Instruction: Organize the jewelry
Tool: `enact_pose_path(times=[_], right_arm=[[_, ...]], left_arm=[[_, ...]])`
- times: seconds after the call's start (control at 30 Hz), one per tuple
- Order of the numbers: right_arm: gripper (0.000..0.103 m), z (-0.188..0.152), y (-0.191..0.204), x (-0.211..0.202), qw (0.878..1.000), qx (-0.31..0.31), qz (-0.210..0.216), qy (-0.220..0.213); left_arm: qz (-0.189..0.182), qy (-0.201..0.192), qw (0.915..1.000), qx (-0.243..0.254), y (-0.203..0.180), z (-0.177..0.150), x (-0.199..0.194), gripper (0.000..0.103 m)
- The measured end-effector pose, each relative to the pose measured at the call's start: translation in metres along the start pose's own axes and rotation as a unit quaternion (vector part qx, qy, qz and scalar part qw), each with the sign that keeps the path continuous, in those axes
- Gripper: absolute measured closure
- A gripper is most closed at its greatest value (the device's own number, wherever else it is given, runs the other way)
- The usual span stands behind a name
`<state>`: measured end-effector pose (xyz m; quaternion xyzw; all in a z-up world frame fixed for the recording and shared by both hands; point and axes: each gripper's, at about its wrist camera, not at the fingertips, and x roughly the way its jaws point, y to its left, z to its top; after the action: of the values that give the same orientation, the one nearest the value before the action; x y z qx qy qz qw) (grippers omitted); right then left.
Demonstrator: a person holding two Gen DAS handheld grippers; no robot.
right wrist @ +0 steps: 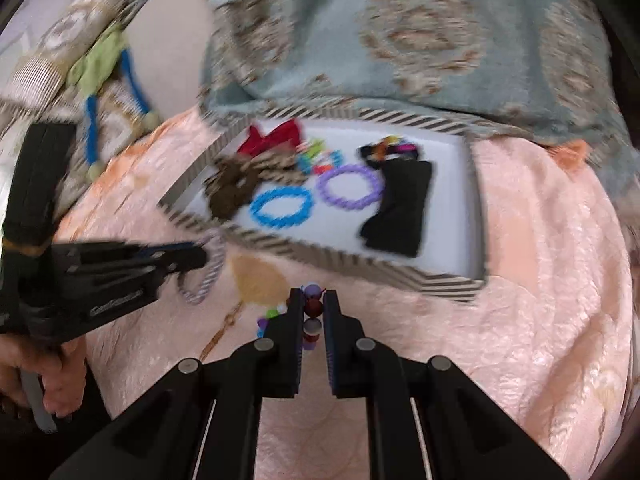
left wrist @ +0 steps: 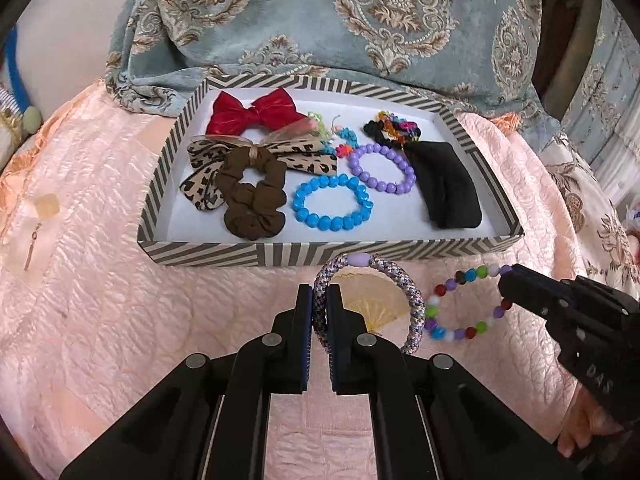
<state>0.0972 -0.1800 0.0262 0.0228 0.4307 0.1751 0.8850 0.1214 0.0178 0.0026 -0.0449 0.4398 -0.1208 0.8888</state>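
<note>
My left gripper (left wrist: pixel 319 300) is shut on a braided lilac hair tie (left wrist: pixel 414 300) with a purple bead, held just in front of the striped tray (left wrist: pixel 320 254). My right gripper (right wrist: pixel 313 305) is shut on a multicolour bead bracelet (left wrist: pixel 460 304), to the right of the hair tie; the bracelet shows between the jaws in the right wrist view (right wrist: pixel 313 308). In the tray lie a blue bead bracelet (left wrist: pixel 332 202), a purple bead bracelet (left wrist: pixel 380 168), a brown scrunchie (left wrist: pixel 252 196), a leopard bow (left wrist: pixel 208 184), a red bow (left wrist: pixel 252 114) and a black cloth piece (left wrist: pixel 444 184).
The tray rests on a pink quilted bedspread (left wrist: pixel 100 280). A blue-grey patterned blanket (left wrist: pixel 320 12) lies behind the tray. A thin earring (left wrist: pixel 32 246) lies on the spread at the left. Small coloured elastics (left wrist: pixel 396 124) sit at the tray's back.
</note>
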Motion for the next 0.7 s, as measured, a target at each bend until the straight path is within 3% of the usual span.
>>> enact_pose_path(times=[0.27,0.7], right_arm=[[0.094,0.0046,-0.0122,-0.0043,0.999,0.032,-0.018,-0.009],[0.094,0.0056,-0.011,-0.0038,0.999,0.018,-0.046,-0.01]], left_arm=[[0.017,-0.001,0.9999,-0.001,-0.0006,-0.0006,0.0007,0.103],[0.031,0.002,0.9995,0.009,-0.0041,-0.0018,0.0018,0.103]])
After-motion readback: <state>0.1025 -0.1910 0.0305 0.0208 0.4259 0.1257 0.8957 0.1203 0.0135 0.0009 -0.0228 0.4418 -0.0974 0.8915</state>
